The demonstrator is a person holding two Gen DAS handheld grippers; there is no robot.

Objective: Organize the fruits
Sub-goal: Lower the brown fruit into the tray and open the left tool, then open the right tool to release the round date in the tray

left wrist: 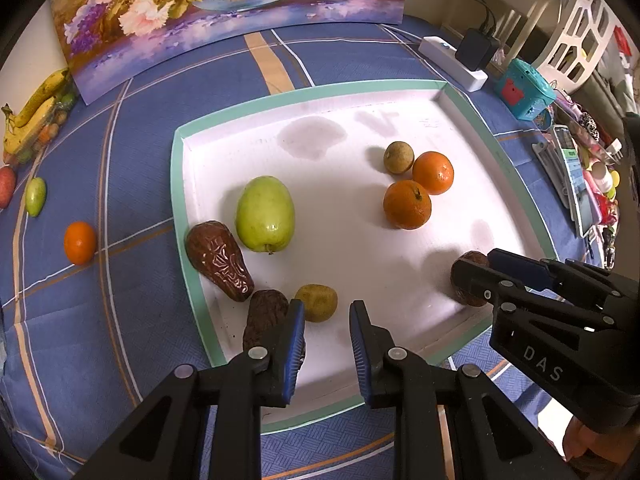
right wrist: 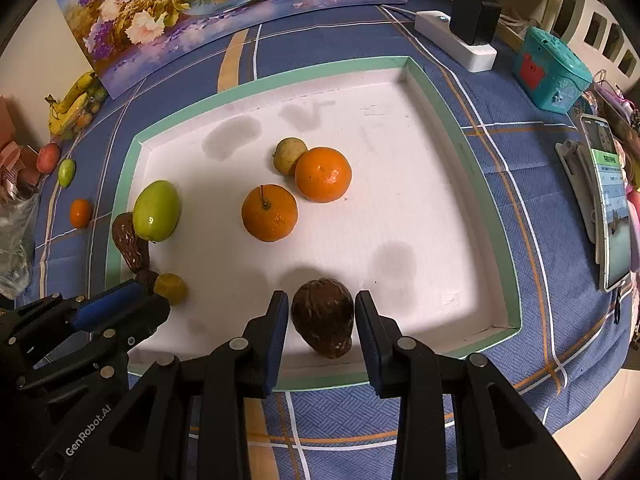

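Note:
A white tray with a green rim (left wrist: 188, 216) (right wrist: 472, 148) holds two oranges (left wrist: 407, 205) (right wrist: 269, 213), a green apple (left wrist: 265, 214) (right wrist: 157, 211), small yellow-brown fruits (left wrist: 317, 302) (right wrist: 289, 155) and dark brown wrinkled fruits (left wrist: 219, 260). My left gripper (left wrist: 326, 344) is open and empty over the tray's near left part, beside a brown fruit (left wrist: 265, 320). My right gripper (right wrist: 321, 332) is open with its fingers on either side of a dark brown fruit (right wrist: 323, 322) that rests on the tray; it also shows in the left wrist view (left wrist: 470, 280).
On the blue checked cloth left of the tray lie a small orange (left wrist: 80, 242), a small green fruit (left wrist: 35, 197), a red fruit (left wrist: 6, 186) and bananas (left wrist: 36, 108). A flower painting (left wrist: 224, 12) stands behind. A power strip (left wrist: 452, 62), teal toy (left wrist: 524, 88) and phone (right wrist: 612, 200) sit right.

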